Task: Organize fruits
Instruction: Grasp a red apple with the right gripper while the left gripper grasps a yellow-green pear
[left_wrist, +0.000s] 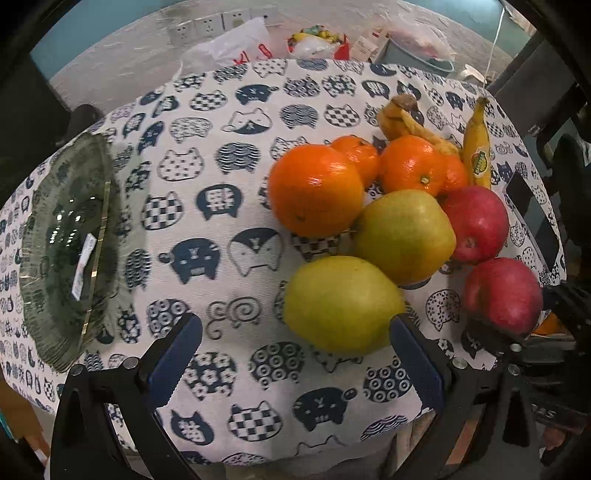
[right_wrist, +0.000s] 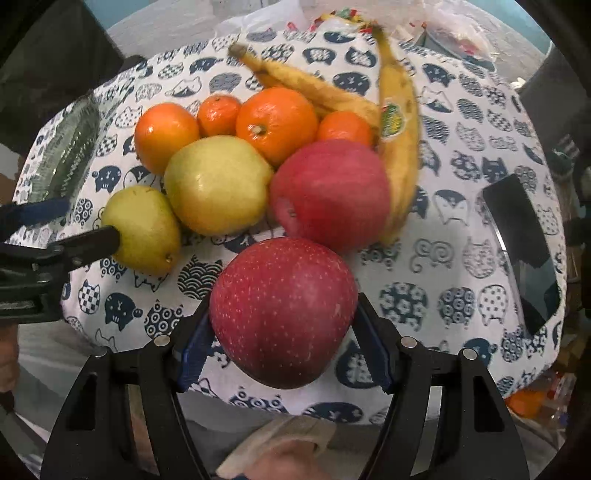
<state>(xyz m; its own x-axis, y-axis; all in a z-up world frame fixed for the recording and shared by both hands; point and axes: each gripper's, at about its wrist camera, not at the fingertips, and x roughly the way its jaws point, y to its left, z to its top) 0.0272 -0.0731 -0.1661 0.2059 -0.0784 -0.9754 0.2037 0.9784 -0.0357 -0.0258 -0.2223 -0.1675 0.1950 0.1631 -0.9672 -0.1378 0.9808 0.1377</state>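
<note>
At the left edge of the worktop (left_wrist: 240, 155), on its cat-print cloth, a ribbed glass dish (left_wrist: 70, 258) holds no fruit, only a label. To its right the fruit lies heaped: oranges (left_wrist: 316, 190), two yellow-green pears, red apples, speckled bananas (right_wrist: 397, 147). Left claw (left_wrist: 295, 354) gapes wide beside the near pear (left_wrist: 341, 304), gripping nothing. Right claw (right_wrist: 282, 343) is clamped on the near red apple (right_wrist: 282, 310), glossy and pale-flecked.
</note>
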